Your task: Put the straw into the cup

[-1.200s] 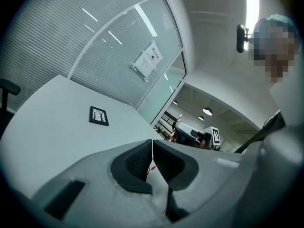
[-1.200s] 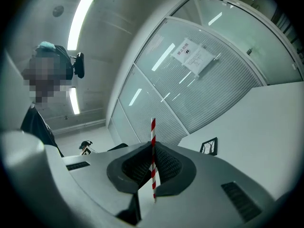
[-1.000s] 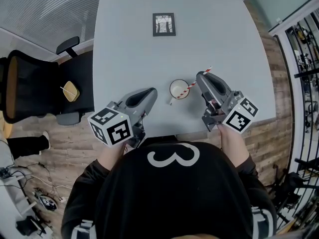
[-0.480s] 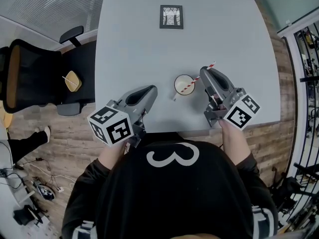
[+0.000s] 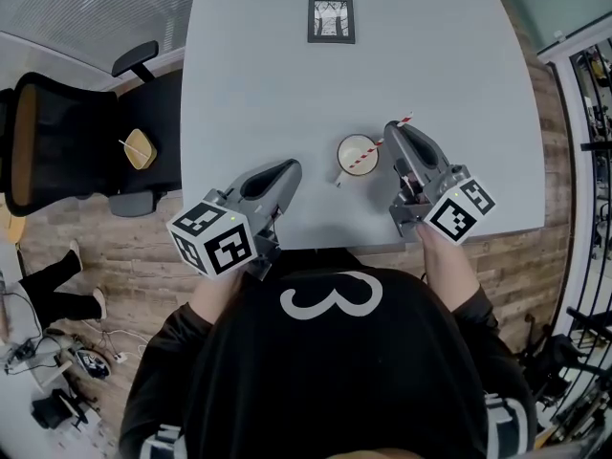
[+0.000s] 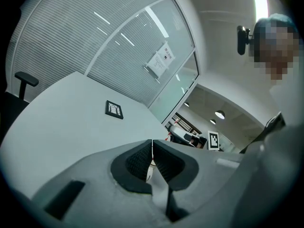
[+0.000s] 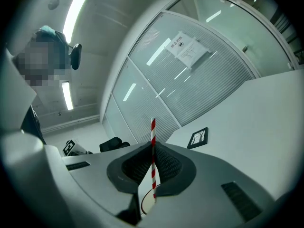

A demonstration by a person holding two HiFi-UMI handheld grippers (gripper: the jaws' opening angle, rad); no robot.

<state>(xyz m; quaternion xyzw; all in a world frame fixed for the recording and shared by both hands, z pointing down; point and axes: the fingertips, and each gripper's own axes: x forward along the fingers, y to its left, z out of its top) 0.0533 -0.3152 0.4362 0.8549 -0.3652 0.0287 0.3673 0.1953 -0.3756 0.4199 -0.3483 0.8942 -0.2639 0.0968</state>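
Two grippers show in the head view, low over the table (image 5: pixel 249 75). The right gripper (image 5: pixel 393 134) is just beside the cup (image 5: pixel 352 146) and pinches the straw (image 5: pixel 367 159), which slants from above the jaws down across the cup's mouth, lower end inside the rim's outline. The left gripper (image 5: pixel 287 169) hangs apart from the cup on its other side. A small frame (image 5: pixel 331 19) lies far up the table.

Left gripper view: the left gripper (image 6: pixel 152 145) has its jaws pressed together with nothing between them, and the frame (image 6: pixel 114 109) sits beyond on the table.

Right gripper view: the right gripper (image 7: pixel 153 145) is clamped on the straw (image 7: pixel 153 127), which stands upright through the pads, its lower end over the cup's (image 7: pixel 144 207) open mouth below.

I judge the job nearly done. The straw is grasped and its end is at or just inside the mouth; how deep, I cannot tell. What remains is lowering it fully and letting go.
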